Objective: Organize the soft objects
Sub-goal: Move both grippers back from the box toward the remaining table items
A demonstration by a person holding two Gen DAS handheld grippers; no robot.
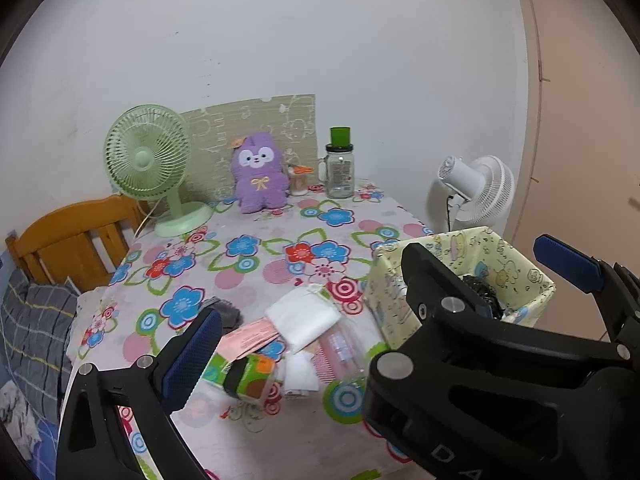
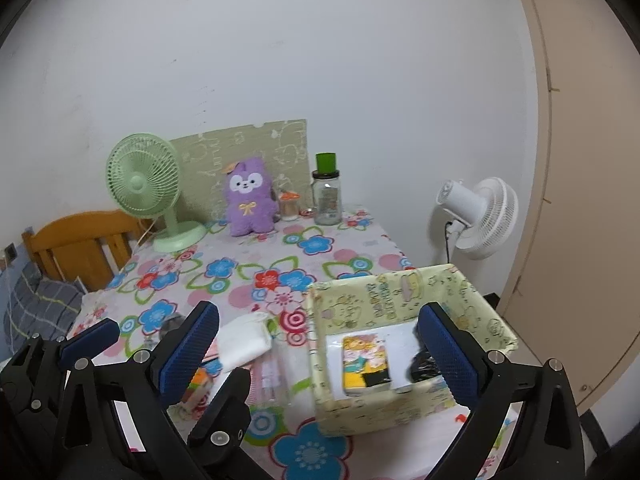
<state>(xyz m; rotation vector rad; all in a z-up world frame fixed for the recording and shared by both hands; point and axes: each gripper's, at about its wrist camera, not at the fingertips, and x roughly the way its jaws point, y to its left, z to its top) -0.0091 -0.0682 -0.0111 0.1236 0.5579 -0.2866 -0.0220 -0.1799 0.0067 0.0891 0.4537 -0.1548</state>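
A pale yellow cartoon-print box (image 2: 400,408) (image 1: 520,264) stands at the table's near right corner. Inside it lie a yellow tissue pack (image 2: 366,364) and a crumpled black item (image 2: 424,364). Left of the box, a folded white cloth (image 1: 304,316) (image 2: 244,340), a green-orange tissue pack (image 1: 248,376), a pink packet (image 1: 252,336) and a small white roll (image 1: 300,376) lie loose. My right gripper (image 2: 318,316) is open, straddling the box's left wall. My left gripper (image 1: 320,320) is open above the loose pile. The right gripper's body hides its right finger.
At the back stand a purple plush (image 1: 260,176), a green desk fan (image 1: 148,160), a glass jar with a green lid (image 1: 340,172) and a small orange-topped jar (image 1: 298,182). A white fan (image 1: 476,188) stands off the table's right edge. A wooden headboard (image 1: 72,236) and bedding are on the left.
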